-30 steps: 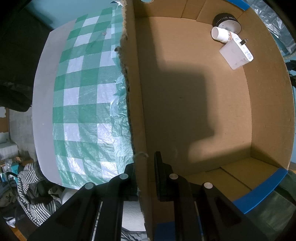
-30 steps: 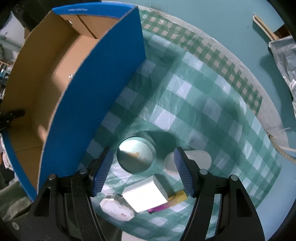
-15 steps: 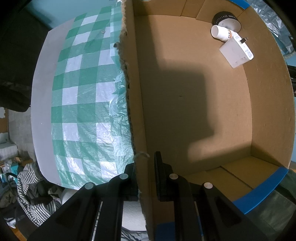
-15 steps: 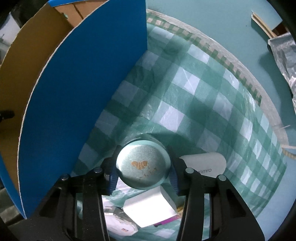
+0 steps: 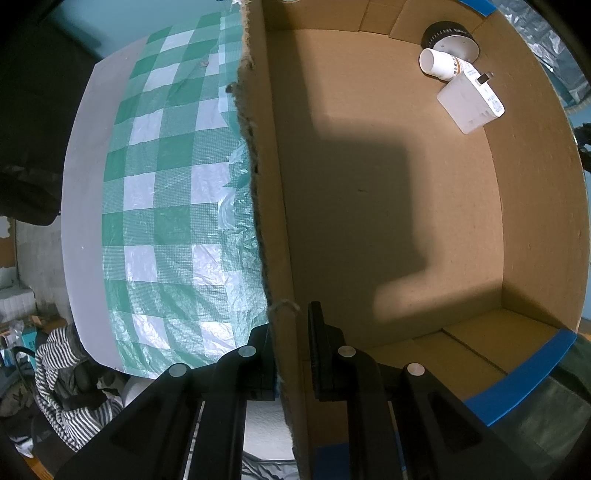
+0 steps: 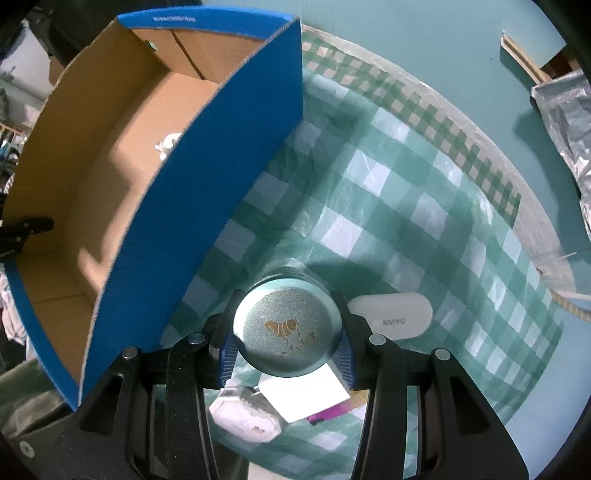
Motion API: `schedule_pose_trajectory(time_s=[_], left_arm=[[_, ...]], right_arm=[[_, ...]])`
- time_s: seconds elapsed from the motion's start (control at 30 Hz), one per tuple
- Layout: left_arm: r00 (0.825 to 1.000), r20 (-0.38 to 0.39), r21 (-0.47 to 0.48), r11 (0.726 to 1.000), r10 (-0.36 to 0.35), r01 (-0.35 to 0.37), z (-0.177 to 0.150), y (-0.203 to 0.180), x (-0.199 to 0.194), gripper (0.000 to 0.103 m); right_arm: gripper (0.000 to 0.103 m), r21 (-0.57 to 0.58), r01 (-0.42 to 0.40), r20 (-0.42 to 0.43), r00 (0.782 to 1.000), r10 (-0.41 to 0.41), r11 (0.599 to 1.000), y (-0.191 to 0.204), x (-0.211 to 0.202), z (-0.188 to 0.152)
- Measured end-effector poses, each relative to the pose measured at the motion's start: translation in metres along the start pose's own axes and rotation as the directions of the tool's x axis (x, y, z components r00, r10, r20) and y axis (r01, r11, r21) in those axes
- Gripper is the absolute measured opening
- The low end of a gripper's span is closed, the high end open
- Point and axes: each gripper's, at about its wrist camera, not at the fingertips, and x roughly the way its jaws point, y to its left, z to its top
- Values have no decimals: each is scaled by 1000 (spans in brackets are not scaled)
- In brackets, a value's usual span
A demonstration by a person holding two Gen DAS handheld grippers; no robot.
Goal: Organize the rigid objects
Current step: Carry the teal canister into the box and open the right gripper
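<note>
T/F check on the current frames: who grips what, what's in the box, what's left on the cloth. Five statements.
1. The right gripper is shut on the round teal tin. True.
2. The left gripper hangs open above the checked cloth. False: its fingers straddle the cardboard box wall, pinching it.
3. The box holds nothing. False: a white cup, a white adapter and a black round object lie in its far corner.
4. A white case lies on the cloth beside the tin. True.
5. The white cup stands upright. False: it lies on its side.
</note>
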Motion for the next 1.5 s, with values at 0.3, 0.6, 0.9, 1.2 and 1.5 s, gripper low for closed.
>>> schedule_pose_trajectory(time_s=[0.3,0.6,0.9,1.2,1.5], left_arm=[[1000,0,4,1000,5,-5,-2,-4,0,12],[1000,5,8,1000,6,-6,-3,-7,-2,12],[1000,5,10,1000,1,-1,-3,-6,-2,12],[1000,11,14,1000,-1,1,-5,-8,-2,12],[1000,13,15,1000,0,0,-8,-5,0,12]], right_arm=[[44,-10,7,9,1000,-7,1000,1,-28,5],[44,-42,5,33,999,-4,999,13,-54,11],[44,-102,-4,71,997,11,995,30,-80,33],[44,-166,0,92,996,15,986,57,-87,66],[44,-197,1,56,998,10,980,75,-68,86]])
